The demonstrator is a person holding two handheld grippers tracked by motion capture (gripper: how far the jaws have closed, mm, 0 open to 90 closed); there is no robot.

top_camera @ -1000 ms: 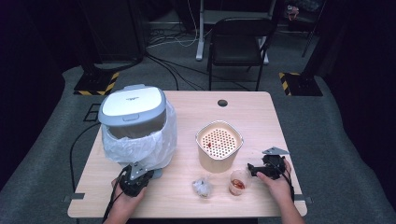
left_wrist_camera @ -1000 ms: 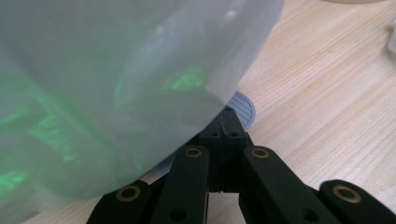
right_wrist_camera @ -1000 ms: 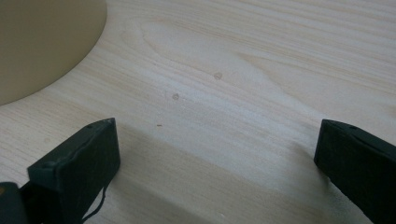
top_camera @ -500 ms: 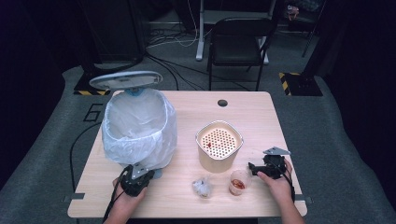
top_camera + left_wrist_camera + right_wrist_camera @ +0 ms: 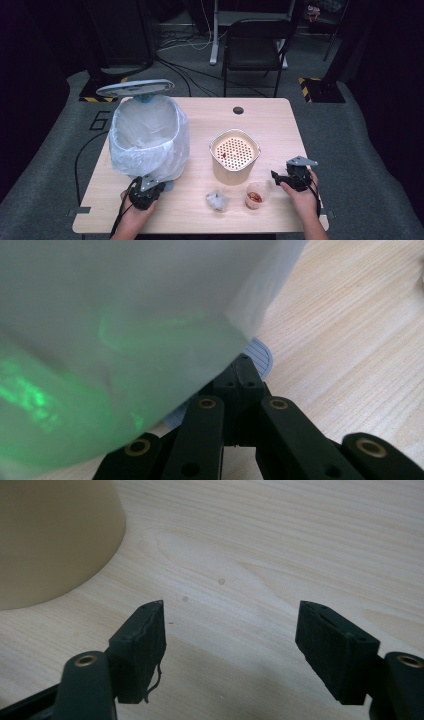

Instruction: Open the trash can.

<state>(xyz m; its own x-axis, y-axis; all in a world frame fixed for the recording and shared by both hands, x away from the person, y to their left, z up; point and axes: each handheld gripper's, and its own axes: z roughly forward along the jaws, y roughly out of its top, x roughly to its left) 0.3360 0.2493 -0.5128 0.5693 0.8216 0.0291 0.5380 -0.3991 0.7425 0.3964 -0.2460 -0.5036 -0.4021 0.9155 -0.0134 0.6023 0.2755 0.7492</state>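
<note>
A grey pedal bin [image 5: 147, 135] lined with a white plastic bag stands at the table's left, its lid [image 5: 135, 88] raised at the back. My left gripper [image 5: 146, 191] is at the bin's foot, shut, with its tips [image 5: 243, 371] resting on the grey ribbed pedal [image 5: 260, 352] under the bag [image 5: 125, 315]. My right gripper [image 5: 282, 177] lies low over the table's right front, open. Its jaws have just been closing, and between the pads [image 5: 142, 645] there is just bare wood. The right gripper [image 5: 230, 630] points past the cream tub [image 5: 50, 535].
A cream tub with a perforated insert [image 5: 234, 155] stands mid-table. In front of it are a small clear cup with red bits [image 5: 254, 196] and a crumpled wrapper [image 5: 216, 200]. A cable hole [image 5: 238, 110] is near the far edge, and a chair [image 5: 257, 45] stands beyond the table.
The bin's lid, shut a second ago, has swung up and now stands raised. Both hands have stayed where they were.
</note>
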